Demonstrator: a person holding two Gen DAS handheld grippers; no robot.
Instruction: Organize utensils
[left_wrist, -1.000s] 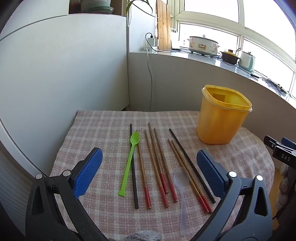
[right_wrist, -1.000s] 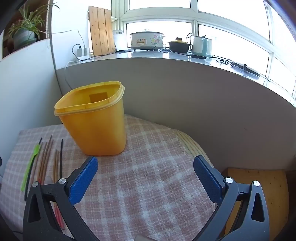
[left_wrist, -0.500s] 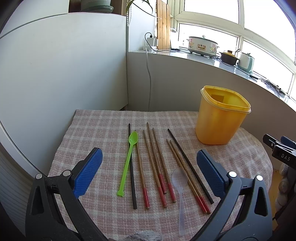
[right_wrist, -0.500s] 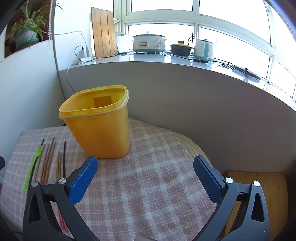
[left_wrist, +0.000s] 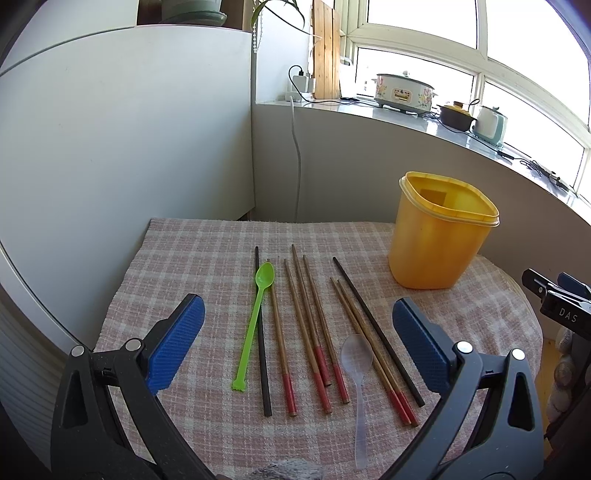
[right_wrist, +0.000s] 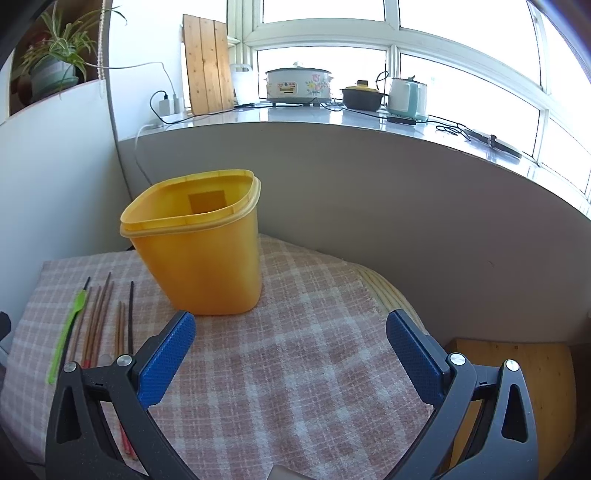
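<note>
Left wrist view first: the left gripper (left_wrist: 295, 345) hangs over the cloth (left_wrist: 207, 258) with its jaws spread wide and nothing between them. Right under it the utensils lie side by side, all flat on the cloth: a green spoon (left_wrist: 256, 315), two black chopsticks (left_wrist: 261, 347), a bunch of wooden chopsticks (left_wrist: 308, 332) with red ends, and a clear spoon (left_wrist: 357, 373) lying partly on the right-hand pair. The yellow tub (left_wrist: 437, 243) stands open and upright, off to the right of them, apart from the sticks. The edge of the other gripper pokes in at the far right.

My guess is all of this is super light and stiff, but thin and low on the cloth, so pinching one mid-length without dragging its neighbours looks fiddly. The plastic spoons are probably slippery; I'd go for the handles.

Right wrist view: the right gripper (right_wrist: 291, 354) is also wide open and empty, above bare cloth, with the tub just ahead and a bit left. The utensils show at the left edge. The tub looks light too, so it could tip or slide if bumped. Behind is a sill (right_wrist: 332, 118) with a cooker (right_wrist: 297, 86), pot (right_wrist: 360, 98) and kettle (right_wrist: 408, 96), none in the way.
</note>
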